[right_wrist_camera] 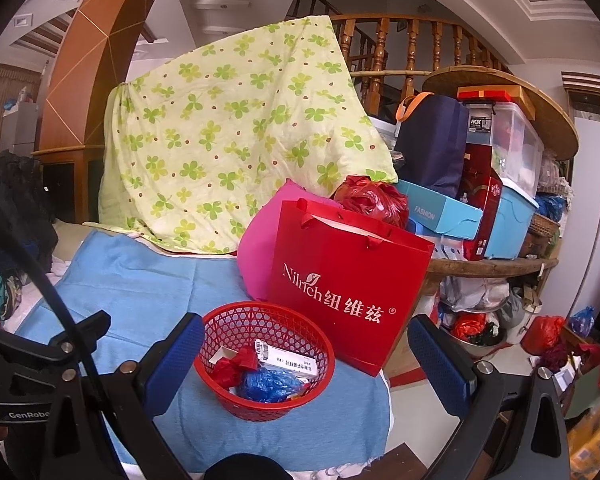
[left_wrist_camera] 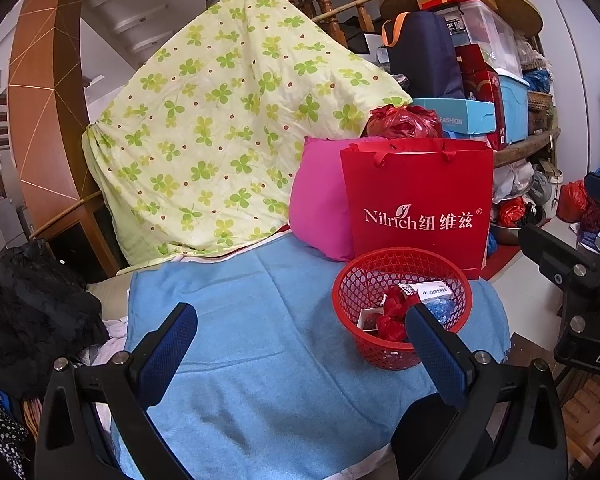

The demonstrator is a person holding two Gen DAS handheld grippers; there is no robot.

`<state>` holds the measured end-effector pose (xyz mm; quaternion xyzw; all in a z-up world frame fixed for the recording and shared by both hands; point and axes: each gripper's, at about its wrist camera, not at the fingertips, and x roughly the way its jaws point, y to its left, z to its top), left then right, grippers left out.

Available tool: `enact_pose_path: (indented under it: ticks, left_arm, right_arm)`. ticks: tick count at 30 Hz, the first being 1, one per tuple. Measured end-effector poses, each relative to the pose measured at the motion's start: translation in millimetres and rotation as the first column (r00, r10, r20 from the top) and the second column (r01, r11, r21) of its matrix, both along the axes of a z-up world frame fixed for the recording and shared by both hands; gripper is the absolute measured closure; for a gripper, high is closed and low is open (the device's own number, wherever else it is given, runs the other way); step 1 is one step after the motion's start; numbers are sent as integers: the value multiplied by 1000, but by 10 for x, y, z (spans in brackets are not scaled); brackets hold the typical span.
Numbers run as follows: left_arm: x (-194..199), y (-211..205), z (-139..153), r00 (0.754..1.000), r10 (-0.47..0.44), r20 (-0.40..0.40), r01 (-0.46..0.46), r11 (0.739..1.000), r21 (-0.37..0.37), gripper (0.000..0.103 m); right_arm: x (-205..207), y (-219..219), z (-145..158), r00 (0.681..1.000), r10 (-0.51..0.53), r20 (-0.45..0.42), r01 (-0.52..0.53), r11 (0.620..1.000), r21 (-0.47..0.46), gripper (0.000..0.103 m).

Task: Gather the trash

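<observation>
A red mesh basket [left_wrist_camera: 348, 284] [right_wrist_camera: 228, 324] stands on the blue cloth [left_wrist_camera: 260, 320] [right_wrist_camera: 140, 280]. It holds red crumpled wrappers [left_wrist_camera: 392, 320] [right_wrist_camera: 232, 366], a white packet [right_wrist_camera: 288, 358] and blue crumpled plastic [right_wrist_camera: 270, 384]. My left gripper [left_wrist_camera: 302, 348] is open and empty over the cloth, left of the basket. My right gripper [right_wrist_camera: 306, 364] is open and empty, its fingers either side of the basket and nearer the camera.
A red Nilrich paper bag [left_wrist_camera: 418, 200] [right_wrist_camera: 348, 280] stands behind the basket, with a pink cushion [left_wrist_camera: 320, 208] and a green clover quilt [left_wrist_camera: 228, 120] beyond. Stacked boxes and tubs [right_wrist_camera: 496, 184] fill shelves at right. Black clothes [left_wrist_camera: 28, 312] lie left.
</observation>
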<state>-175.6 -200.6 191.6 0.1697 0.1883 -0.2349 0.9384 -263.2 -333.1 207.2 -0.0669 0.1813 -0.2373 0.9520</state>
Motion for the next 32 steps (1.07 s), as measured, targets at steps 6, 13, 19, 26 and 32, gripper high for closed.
enact_pose_path:
  ticks: [6, 13, 19, 26, 32]
  left_arm:
    - [0, -7, -3, 1000, 2, 1, -2, 1000, -3, 0]
    - [-3, -2, -5, 1000, 3, 1, -3, 1000, -2, 0]
    - [-11, 18, 5, 1000, 4, 1, -4, 1000, -10, 0]
    - [-14, 57, 4, 1000, 0, 7, 0, 1000, -12, 0]
    - [111, 91, -76, 1000, -5, -7, 5, 998, -56, 0]
  right_arm:
    - [-12, 2, 5, 1000, 2, 9, -2, 1000, 5, 0]
    - [-3, 42, 9, 1000, 6, 3, -6, 1000, 3, 0]
    - [14, 86, 11, 1000, 11, 0, -11, 1000, -1, 0]
    - [25, 88, 3, 1000, 11, -1, -11, 1000, -1, 0]
    - [166, 69, -74, 1000, 10, -21, -10, 1000, 7, 0]
